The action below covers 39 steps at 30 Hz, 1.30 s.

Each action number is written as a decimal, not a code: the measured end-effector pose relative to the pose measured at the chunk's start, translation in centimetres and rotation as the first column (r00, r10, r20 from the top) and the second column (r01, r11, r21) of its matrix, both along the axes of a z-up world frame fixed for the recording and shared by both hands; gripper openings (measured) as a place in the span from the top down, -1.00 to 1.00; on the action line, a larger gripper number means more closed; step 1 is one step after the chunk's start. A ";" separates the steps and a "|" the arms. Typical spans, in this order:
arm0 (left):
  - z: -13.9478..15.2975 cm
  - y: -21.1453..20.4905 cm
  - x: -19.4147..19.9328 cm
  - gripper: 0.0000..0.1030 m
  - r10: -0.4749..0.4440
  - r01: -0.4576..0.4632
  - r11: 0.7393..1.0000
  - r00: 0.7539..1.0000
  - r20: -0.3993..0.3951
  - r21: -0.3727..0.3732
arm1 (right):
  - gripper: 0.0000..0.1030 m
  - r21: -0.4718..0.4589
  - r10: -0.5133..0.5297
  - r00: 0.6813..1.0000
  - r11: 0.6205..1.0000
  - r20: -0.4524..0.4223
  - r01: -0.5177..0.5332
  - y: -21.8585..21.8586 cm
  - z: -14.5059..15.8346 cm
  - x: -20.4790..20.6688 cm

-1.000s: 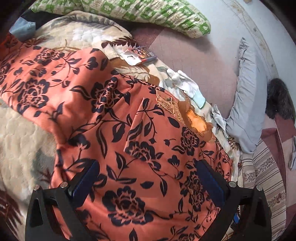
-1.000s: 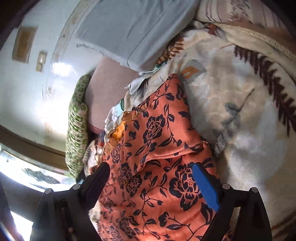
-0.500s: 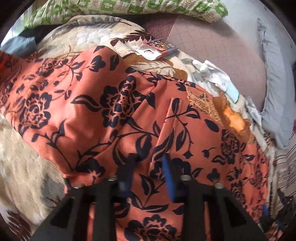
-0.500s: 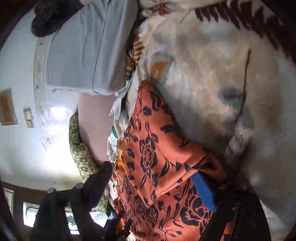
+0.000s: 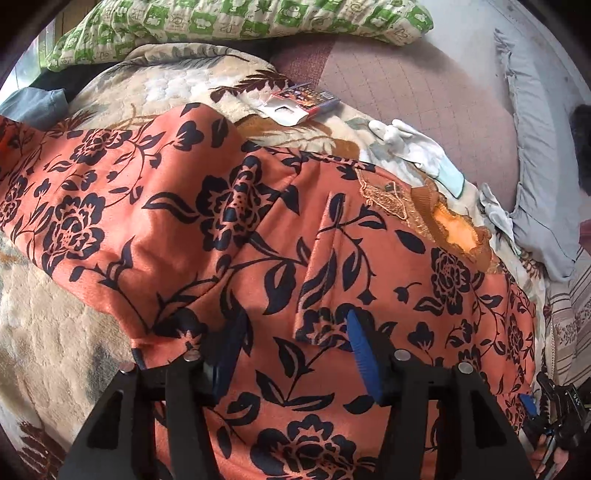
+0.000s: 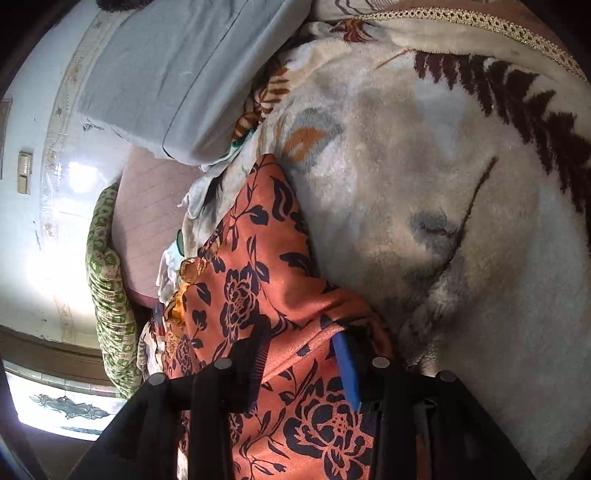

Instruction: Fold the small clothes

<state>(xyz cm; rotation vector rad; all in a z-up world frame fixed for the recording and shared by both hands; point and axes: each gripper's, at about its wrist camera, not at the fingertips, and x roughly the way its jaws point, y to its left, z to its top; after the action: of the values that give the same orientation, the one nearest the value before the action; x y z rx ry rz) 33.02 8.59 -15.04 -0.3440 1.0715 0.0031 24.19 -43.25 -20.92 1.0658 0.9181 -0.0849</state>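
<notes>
An orange garment with black flowers (image 5: 229,221) lies spread on a cream blanket; its gold-embroidered neckline (image 5: 436,218) is at the right. My left gripper (image 5: 295,332) rests low on the garment's middle, its blue-padded jaws partly apart with cloth between them. In the right wrist view the same garment (image 6: 251,280) runs up from the bottom. My right gripper (image 6: 303,350) has its jaws partly closed around a raised fold of the garment's edge next to the blanket (image 6: 461,221). The right gripper also shows at the lower right of the left wrist view (image 5: 554,417).
A green patterned pillow (image 5: 240,22) lies at the back, a grey pillow (image 5: 535,166) at the right. A small printed packet (image 5: 299,103) and white cloth items (image 5: 417,147) lie beyond the garment. A wall with switches (image 6: 24,173) is at the left.
My left gripper was open, closed to a narrow gap on the garment's middle, and now stands wider again. My right gripper dropped to the garment's edge and narrowed around a fold.
</notes>
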 end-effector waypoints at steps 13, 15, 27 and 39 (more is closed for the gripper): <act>6.0 -2.2 -2.8 0.86 -0.040 0.002 0.976 0.984 0.172 0.217 | -0.14 -0.028 0.062 0.998 0.998 -0.001 -0.062 1.1 0.9 1.0; 5.2 -3.0 -3.1 0.86 -0.052 0.017 0.967 0.990 0.131 0.253 | -0.14 -0.033 0.073 0.997 0.997 -0.009 -0.073 1.2 0.9 1.3; 0.7 -0.1 -3.7 0.40 0.004 -0.004 0.991 1.000 0.000 0.137 | -0.45 -0.030 0.177 0.982 0.983 -0.065 -0.179 1.4 4.9 0.2; 4.1 21.7 -8.3 -0.20 0.424 -0.393 0.881 0.903 0.073 -0.262 | -0.65 -0.127 0.220 0.975 0.967 -0.035 -0.223 4.2 2.7 4.4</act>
<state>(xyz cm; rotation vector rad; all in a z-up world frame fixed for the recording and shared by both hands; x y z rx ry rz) 24.77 30.29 -10.96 -0.7802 0.8550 0.2286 28.60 -39.04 -18.23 0.8372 1.0313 0.0294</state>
